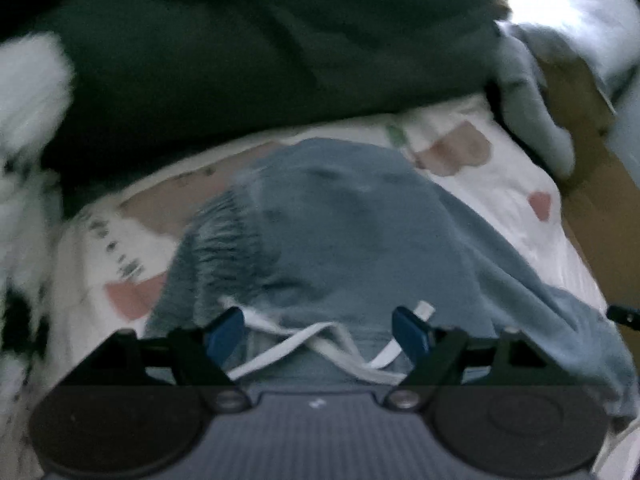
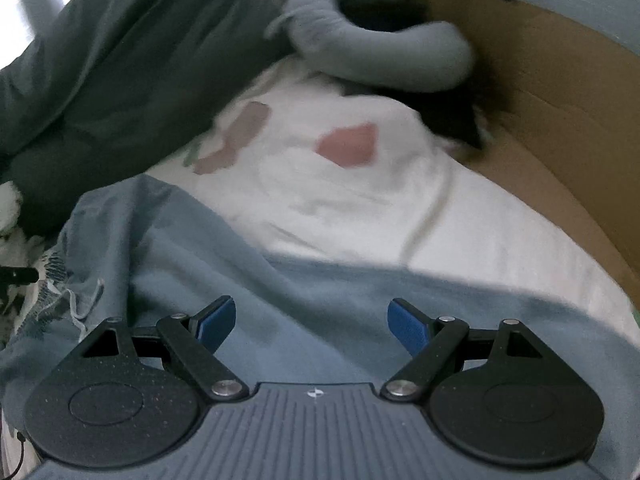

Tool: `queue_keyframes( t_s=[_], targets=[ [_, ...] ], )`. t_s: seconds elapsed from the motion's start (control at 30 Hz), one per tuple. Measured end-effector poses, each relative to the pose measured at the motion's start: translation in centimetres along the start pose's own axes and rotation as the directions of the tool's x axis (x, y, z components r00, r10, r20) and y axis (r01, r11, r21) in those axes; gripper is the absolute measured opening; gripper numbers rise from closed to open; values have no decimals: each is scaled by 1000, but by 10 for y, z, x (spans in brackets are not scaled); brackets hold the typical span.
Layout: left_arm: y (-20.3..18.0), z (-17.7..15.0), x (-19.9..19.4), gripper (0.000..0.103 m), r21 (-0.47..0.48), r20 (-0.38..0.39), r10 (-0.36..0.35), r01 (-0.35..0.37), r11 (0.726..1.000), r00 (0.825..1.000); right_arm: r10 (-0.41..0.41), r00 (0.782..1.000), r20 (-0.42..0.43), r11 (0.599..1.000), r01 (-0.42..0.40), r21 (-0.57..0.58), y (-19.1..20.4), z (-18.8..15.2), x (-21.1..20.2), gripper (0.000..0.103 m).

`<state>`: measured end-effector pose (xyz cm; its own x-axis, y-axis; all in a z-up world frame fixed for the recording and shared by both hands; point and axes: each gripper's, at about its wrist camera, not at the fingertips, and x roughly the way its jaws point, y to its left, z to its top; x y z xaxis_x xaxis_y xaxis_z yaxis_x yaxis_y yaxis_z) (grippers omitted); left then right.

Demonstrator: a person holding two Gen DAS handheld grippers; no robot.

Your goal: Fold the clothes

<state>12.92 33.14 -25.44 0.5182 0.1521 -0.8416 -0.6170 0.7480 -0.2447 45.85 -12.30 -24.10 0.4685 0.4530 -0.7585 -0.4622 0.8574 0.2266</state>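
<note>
Blue-grey shorts (image 1: pixel 332 232) with a gathered elastic waistband and a white drawstring (image 1: pixel 316 344) lie crumpled on a white sheet printed with pink shapes (image 1: pixel 500 184). My left gripper (image 1: pixel 320 332) hovers over the waistband end, jaws wide apart, the drawstring lying between the blue pads without being pinched. In the right wrist view the same shorts (image 2: pixel 280 292) spread across the lower half. My right gripper (image 2: pixel 312 326) stands open above the flat blue cloth, nothing pressed between its pads. The waistband and drawstring show at the far left edge there.
A dark green blanket (image 1: pixel 260 60) is heaped behind the shorts. A grey padded roll (image 2: pixel 380 40) lies at the back, beside a brown cardboard surface (image 2: pixel 560 120) on the right. White fluffy fabric (image 1: pixel 28 92) sits at the left edge.
</note>
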Motion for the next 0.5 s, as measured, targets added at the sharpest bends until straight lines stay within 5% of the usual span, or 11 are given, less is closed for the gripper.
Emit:
queue_keyframes(
  t_s=[0.2,0.5],
  targets=[
    [36,-11,-33,86,-74,56,98,-93,993,994,133,990,-54,983,-139,-122,31,54,46,88],
    [90,-52,-90,86,-248,96,159,-132,960,983,161,985,-67,964,-171,-205,102,110,90,88]
  ],
)
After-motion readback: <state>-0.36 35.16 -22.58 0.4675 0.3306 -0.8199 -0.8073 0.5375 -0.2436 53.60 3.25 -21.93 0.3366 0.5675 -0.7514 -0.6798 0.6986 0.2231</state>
